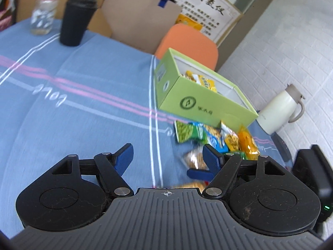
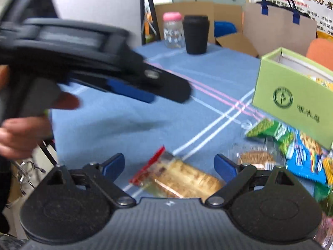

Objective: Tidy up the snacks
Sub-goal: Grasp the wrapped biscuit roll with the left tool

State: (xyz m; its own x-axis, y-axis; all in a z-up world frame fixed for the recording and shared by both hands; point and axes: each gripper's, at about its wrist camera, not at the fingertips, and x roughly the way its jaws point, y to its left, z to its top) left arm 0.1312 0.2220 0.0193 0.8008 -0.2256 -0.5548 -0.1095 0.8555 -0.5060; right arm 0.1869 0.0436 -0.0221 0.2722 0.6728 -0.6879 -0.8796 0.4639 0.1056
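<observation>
A green open box (image 1: 205, 95) holds yellow snack packs (image 1: 203, 81) on the blue tablecloth. Loose snack packets (image 1: 216, 137) lie in front of it. My left gripper (image 1: 167, 156) is open and empty, above the cloth left of the pile. My right gripper (image 2: 169, 164) is open, its jaws on either side of a clear-wrapped biscuit bar with a red end (image 2: 177, 177) that lies on the cloth. The green box (image 2: 291, 91), a green pea packet (image 2: 272, 133) and a blue packet (image 2: 306, 156) lie to the right. The left gripper (image 2: 145, 87) crosses the upper left of the right wrist view.
A black cup (image 1: 76, 20) and a pink-lidded jar (image 1: 44, 10) stand at the table's far side. A brown paper bag (image 1: 137, 18) and an orange chair (image 1: 187, 41) sit behind. A white kettle (image 1: 281, 110) stands at the right by the wall.
</observation>
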